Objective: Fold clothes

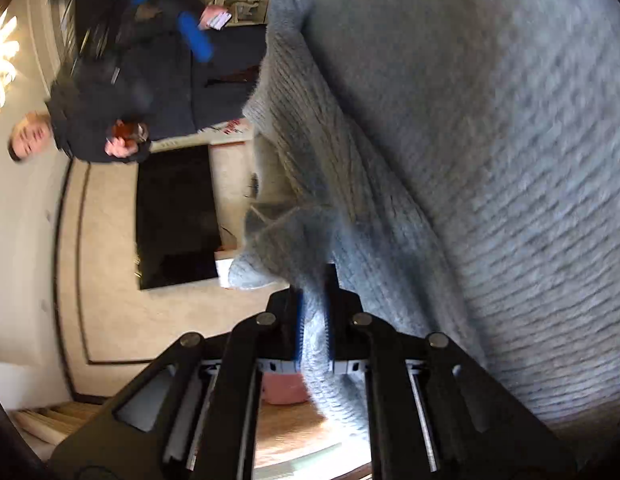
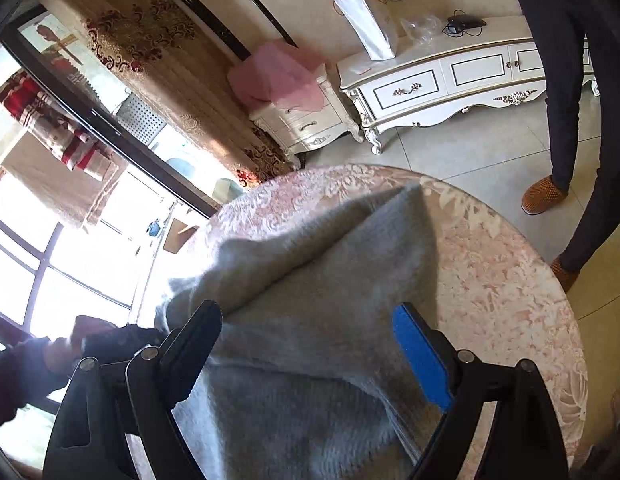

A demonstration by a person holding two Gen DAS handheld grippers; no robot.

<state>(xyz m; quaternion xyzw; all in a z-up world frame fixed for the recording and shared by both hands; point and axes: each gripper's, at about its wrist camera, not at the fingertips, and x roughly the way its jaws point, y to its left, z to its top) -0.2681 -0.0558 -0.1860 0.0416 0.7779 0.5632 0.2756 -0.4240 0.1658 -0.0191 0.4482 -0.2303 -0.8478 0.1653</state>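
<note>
A grey knitted sweater (image 1: 449,128) fills the right of the left wrist view, lifted and hanging. My left gripper (image 1: 313,300) is shut on a bunched edge of it, with cloth pinched between the blue pads. In the right wrist view the same sweater (image 2: 310,300) drapes over the round table (image 2: 509,280) with a pink floral cloth. My right gripper (image 2: 310,328) is open, its jaws wide apart on either side of the sweater, with the blue pad (image 2: 419,354) on the right. The cloth lies between the fingers, not pinched.
A person in dark clothes (image 1: 122,92) stands to the left; a person's legs (image 2: 565,120) show near the table. A white cabinet (image 2: 449,80), a nightstand with pink cloth (image 2: 278,76), a curtain and a bright window (image 2: 70,240) lie beyond the table. A black screen (image 1: 174,216) hangs on the wall.
</note>
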